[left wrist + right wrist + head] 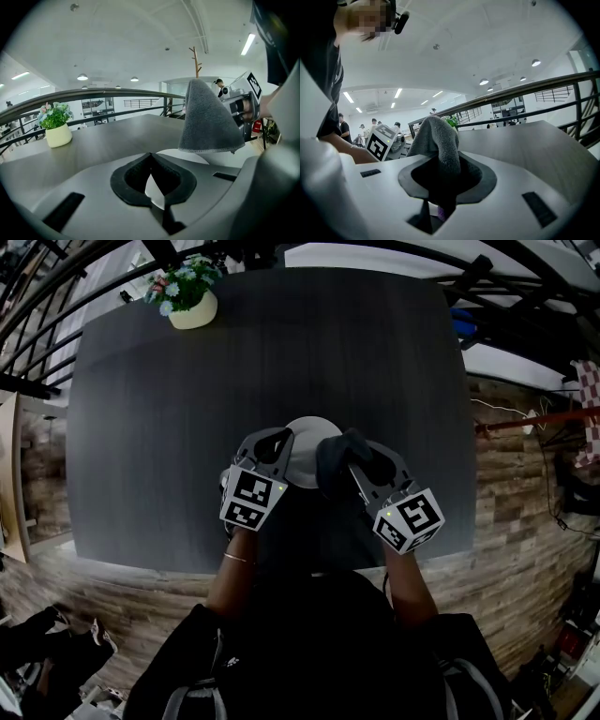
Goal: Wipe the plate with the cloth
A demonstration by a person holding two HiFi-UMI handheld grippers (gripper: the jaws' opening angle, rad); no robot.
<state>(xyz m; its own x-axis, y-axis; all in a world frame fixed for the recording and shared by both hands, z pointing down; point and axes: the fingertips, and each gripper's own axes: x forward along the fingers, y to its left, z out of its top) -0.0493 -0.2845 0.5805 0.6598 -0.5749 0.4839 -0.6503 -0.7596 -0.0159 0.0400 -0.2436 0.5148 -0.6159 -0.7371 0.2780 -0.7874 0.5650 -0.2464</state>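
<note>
A small white plate (pixel 307 457) is near the front middle of the dark table (pixel 169 427). My left gripper (pixel 277 444) is shut on its left rim; in the left gripper view the white rim (pixel 183 157) runs in between the closed pads (pixel 136 180). My right gripper (pixel 360 465) is shut on a grey cloth (pixel 343 457), held over the plate's right side. The cloth (pixel 206 122) hangs in a cone just above the plate. It bulges out of the right jaws as a fold (pixel 437 136).
A cream pot of flowers (pixel 191 302) stands at the table's far left corner and also shows as a pot (pixel 57 127) in the left gripper view. Black railings (pixel 56 306) run behind the table. Wood flooring (pixel 525 493) lies to the right.
</note>
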